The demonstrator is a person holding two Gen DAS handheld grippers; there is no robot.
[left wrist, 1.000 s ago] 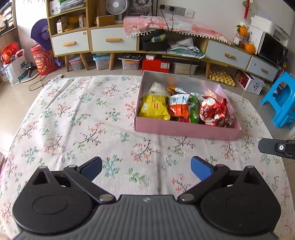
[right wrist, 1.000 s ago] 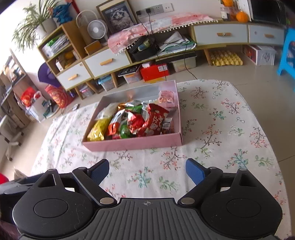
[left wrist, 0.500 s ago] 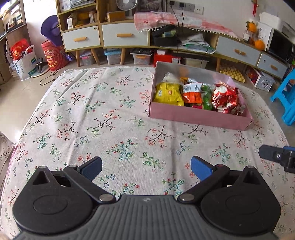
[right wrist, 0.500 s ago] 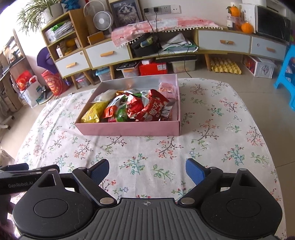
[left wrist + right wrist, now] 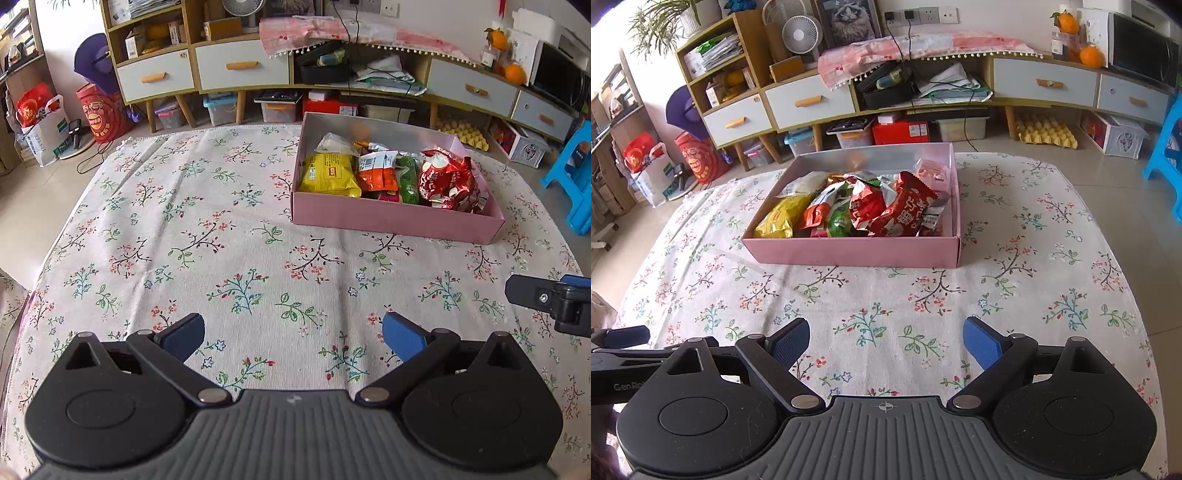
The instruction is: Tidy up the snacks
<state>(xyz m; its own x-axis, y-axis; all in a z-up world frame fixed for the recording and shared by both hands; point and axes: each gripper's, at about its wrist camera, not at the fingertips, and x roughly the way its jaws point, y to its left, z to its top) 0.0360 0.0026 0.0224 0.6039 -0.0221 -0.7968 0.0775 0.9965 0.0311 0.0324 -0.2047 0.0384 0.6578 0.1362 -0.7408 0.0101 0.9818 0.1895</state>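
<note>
A pink box (image 5: 391,220) stands on the floral tablecloth at the far right of the left wrist view, and mid-table in the right wrist view (image 5: 849,252). It holds several snack packs: a yellow one (image 5: 328,175), an orange one (image 5: 380,173), a green one (image 5: 408,181) and a red one (image 5: 448,181); the red one also shows in the right wrist view (image 5: 905,214). My left gripper (image 5: 293,338) is open and empty over the near cloth. My right gripper (image 5: 886,341) is open and empty, well short of the box.
The floral tablecloth (image 5: 184,229) covers the whole table. Behind it stand a low cabinet with drawers (image 5: 809,105), storage boxes on the floor (image 5: 901,131) and a blue stool (image 5: 572,173) at the right. The other gripper's tip (image 5: 550,299) shows at the right edge.
Both grippers have drawn back from the box and stayed open and empty. The box looks smaller and farther off in both views. The snacks have not moved.
</note>
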